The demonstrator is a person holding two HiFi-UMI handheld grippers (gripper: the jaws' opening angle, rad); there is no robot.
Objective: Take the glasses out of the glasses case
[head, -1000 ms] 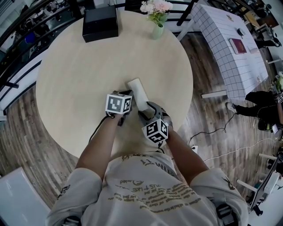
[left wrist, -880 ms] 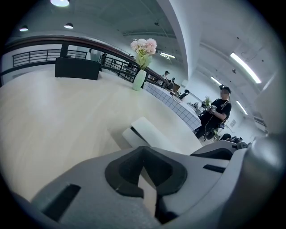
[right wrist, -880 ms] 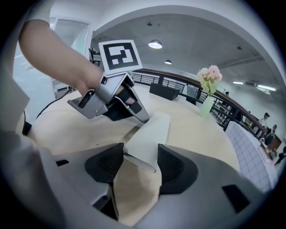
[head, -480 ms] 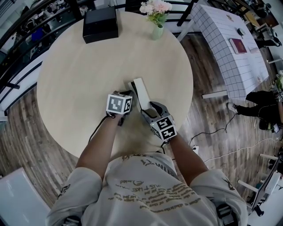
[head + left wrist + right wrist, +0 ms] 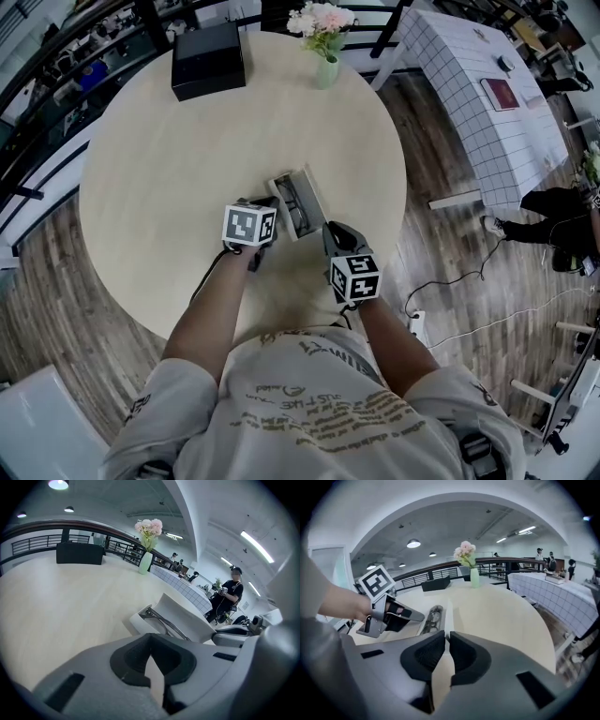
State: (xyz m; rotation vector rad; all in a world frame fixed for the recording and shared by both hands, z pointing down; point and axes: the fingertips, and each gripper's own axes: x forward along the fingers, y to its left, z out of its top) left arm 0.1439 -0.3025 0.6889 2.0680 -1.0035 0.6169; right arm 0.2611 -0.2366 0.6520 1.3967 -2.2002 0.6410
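The white glasses case (image 5: 302, 192) lies open on the round table (image 5: 159, 178). Dark-framed glasses (image 5: 292, 206) rest inside it. In the left gripper view the raised lid (image 5: 187, 616) and the glasses (image 5: 159, 619) sit just ahead of my left gripper (image 5: 150, 638), whose jaws are together with nothing between them. Its tips (image 5: 269, 203) rest by the case's near left end. My right gripper (image 5: 331, 231) hangs off the case's near right side. Its jaws (image 5: 446, 638) are closing, nearly together and empty. The right gripper view shows the case (image 5: 442, 616) and the left gripper (image 5: 423, 617).
A black box (image 5: 208, 56) and a green vase of pink flowers (image 5: 325, 58) stand at the table's far edge. A table with a grid cloth (image 5: 478, 94) stands at the right. A person in black (image 5: 553, 225) crouches on the wood floor, where cables (image 5: 450, 281) run.
The case lid swung up and over, and the case now lies open. My right gripper let go of it, rolled, drew back to the near right and closed. The left gripper stayed put.
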